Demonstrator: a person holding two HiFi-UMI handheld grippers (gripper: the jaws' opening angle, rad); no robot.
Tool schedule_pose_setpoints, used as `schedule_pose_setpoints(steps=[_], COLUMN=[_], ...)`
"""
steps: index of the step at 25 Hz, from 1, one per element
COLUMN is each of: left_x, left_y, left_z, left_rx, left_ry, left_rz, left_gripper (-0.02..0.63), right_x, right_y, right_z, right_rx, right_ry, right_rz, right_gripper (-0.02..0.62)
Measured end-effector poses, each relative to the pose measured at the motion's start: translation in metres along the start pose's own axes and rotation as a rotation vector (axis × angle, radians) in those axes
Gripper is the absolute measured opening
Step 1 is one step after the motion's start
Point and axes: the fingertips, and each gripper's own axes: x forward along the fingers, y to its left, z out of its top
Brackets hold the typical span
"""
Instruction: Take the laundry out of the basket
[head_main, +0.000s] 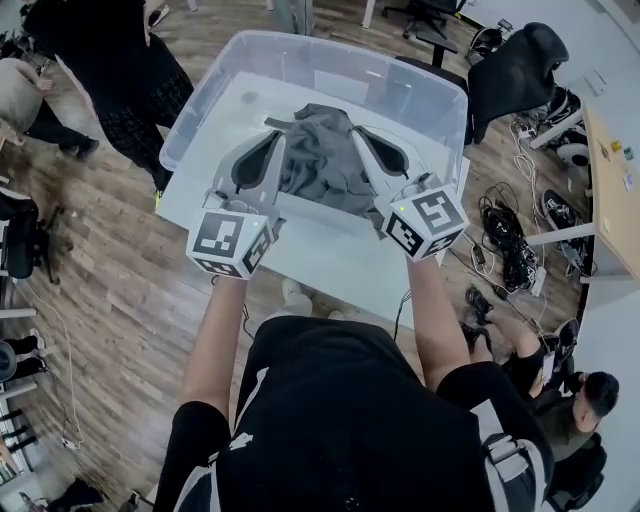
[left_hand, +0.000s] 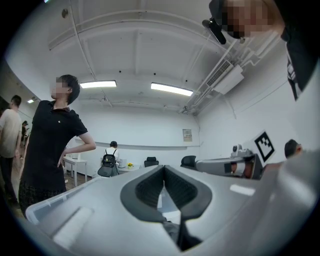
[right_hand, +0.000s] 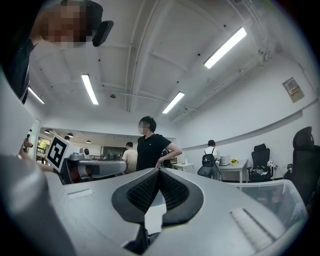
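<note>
- While the white table (head_main: 330, 265) fills the middle of the head view, the clear plastic basket (head_main: 340, 55) stands on its far half, toward 12 o'clock from the person.
- One grey garment (head_main: 322, 160) is the only laundry seen. It hangs bunched between the two grippers at 12 o'clock, over the near part of the basket. Whether its lower folds have cleared the near rim cannot be told.
- At 11 o'clock of the garment, the left gripper (head_main: 280, 135) has its jaws pressed together, and a fold of dark cloth is pinched low between them.
- At 1 o'clock of the garment, the right gripper (head_main: 355, 130) is closed the same way, with cloth caught at the base of its jaws.
- Likely step: lifting the garment out and bringing it toward 6 o'clock, onto the bare table.
- Risk: each pinch holds only a small fold near the jaw roots, so the cloth's weight could pull it free from one side and let it drop back.
- Risk: a trailing hem could snag the near rim and drag or tip the light basket.
- Risk: pulling the grippers unevenly apart could strain one pinch.
</note>
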Motion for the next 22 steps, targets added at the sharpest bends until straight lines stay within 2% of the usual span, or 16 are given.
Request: schedule_pose_setpoints(steps=[5,10,17,22], left_x=[0.009,0.02,0.032,0.038], left_y=[0.012,0.019,0.038,0.056], left_z=[-0.002,-0.003,-0.003,-0.003], left_rx=[-0.01,-0.015,-0.029,-0.041], left_ry=[0.002,-0.003,-0.01,-0.018], left_rz=[-0.018,-0.053,-0.07,-0.07], left_gripper=[0.008,0.008,0.008,0.008], right_x=[0.014,0.031,0.065,0.082], right_y=[-0.008,-0.021,-0.046,-0.057], right_z=[-0.007,-0.027,-0.088,-0.146], right_rx=[-0.012,-0.047,-0.042,-0.066], right_ry=[0.034,0.128,0.389,0.629], right_rz=[-0.019,-0.026,0.017,0.061], right_gripper=[0.0,0.0,0.004,0.13])
